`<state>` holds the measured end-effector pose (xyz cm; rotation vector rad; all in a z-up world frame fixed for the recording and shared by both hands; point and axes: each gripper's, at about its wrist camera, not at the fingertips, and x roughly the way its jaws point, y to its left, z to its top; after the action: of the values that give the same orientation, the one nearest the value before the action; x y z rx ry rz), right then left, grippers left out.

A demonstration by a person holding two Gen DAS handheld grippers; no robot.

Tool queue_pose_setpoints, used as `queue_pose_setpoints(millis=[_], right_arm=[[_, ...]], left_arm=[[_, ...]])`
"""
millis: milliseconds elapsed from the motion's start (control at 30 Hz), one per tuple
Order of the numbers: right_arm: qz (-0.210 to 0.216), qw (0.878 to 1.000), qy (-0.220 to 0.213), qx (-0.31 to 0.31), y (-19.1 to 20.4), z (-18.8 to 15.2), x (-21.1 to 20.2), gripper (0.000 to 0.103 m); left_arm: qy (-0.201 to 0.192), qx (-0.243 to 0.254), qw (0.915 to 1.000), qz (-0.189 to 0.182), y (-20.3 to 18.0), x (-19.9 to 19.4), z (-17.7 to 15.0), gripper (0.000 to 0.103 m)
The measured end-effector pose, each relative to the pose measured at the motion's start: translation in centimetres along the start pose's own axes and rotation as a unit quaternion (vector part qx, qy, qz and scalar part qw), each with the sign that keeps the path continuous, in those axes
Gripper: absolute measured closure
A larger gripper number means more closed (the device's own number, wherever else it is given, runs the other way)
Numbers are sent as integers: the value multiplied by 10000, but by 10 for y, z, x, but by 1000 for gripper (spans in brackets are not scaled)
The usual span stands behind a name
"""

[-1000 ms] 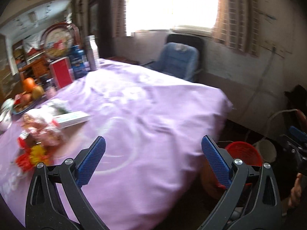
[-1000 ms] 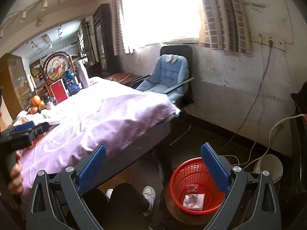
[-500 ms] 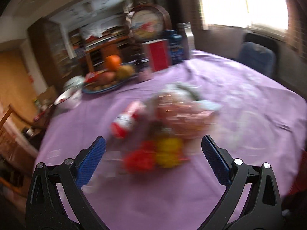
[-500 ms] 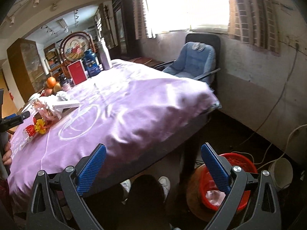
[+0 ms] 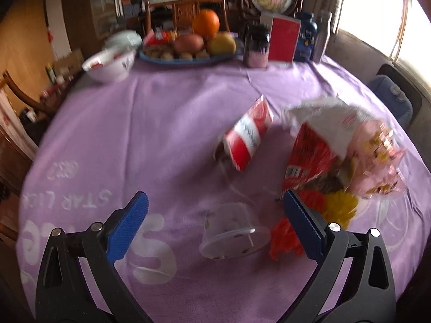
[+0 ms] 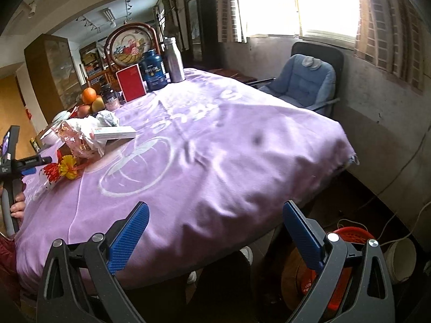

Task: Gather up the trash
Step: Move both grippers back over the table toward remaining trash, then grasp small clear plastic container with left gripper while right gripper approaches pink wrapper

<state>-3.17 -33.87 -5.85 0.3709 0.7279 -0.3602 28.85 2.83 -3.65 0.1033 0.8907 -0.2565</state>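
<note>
My left gripper is open and empty, low over the purple tablecloth. A clear plastic cup lies on its side between the jaws, just ahead. Beyond it lie a red and white carton, a red snack bag, a pink foil wrapper and red and yellow paper flowers. My right gripper is open and empty over the table's near edge. The red trash basket stands on the floor at lower right. The trash pile and the left gripper show at far left.
At the table's far side stand a fruit plate, a white bowl, a dark jar, a red box and bottles. A blue chair stands by the window wall. A white bucket sits beside the basket.
My left gripper has swung left from the table's edge to the trash pile and dropped close over the clear cup. My right gripper has turned from the basket toward the table.
</note>
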Motion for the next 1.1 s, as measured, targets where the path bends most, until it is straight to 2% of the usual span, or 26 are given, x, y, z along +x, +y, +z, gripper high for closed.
queue_pose_setpoints(millis=[100, 233, 367, 500, 567, 700, 833, 867, 900, 933, 967, 1100], right_arm=[[86, 9999, 50, -62, 9, 4, 8, 6], [198, 9995, 112, -199, 23, 9, 17, 6], [320, 9989, 130, -311, 38, 14, 24, 6], [611, 9973, 216, -352, 54, 18, 34, 6], [776, 9959, 289, -369, 62, 19, 40, 6], [1082, 9923, 409, -450, 83, 22, 51, 6], [1254, 9897, 413, -549, 97, 23, 54, 6], [1292, 9891, 418, -575, 100, 23, 54, 6], [1323, 9884, 418, -620, 104, 22, 55, 6], [1327, 9881, 414, -665, 107, 23, 55, 6], [1318, 9879, 402, -715, 110, 23, 56, 6], [1335, 9873, 364, -781, 119, 32, 62, 6]], left_arm=[[306, 66, 9995, -85, 3, 12, -4, 7], [588, 220, 9980, 124, 13, 22, -16, 7], [746, -81, 9968, 276, 41, 27, -25, 7], [613, -272, 9975, 217, 51, 19, -25, 7], [472, -113, 9986, 230, 45, 15, -24, 7], [82, 456, 9972, 584, 24, 9, -25, 7], [31, 610, 9962, 622, 20, 12, -24, 7], [10, 590, 9966, 570, 20, 9, -24, 10], [-37, 576, 9969, 533, 20, 8, -24, 22], [-80, 579, 9973, 440, 20, 5, -23, 40], [-96, 571, 9977, 339, 18, 2, -23, 48], [-306, 602, 9975, 199, 10, -12, -26, 48]])
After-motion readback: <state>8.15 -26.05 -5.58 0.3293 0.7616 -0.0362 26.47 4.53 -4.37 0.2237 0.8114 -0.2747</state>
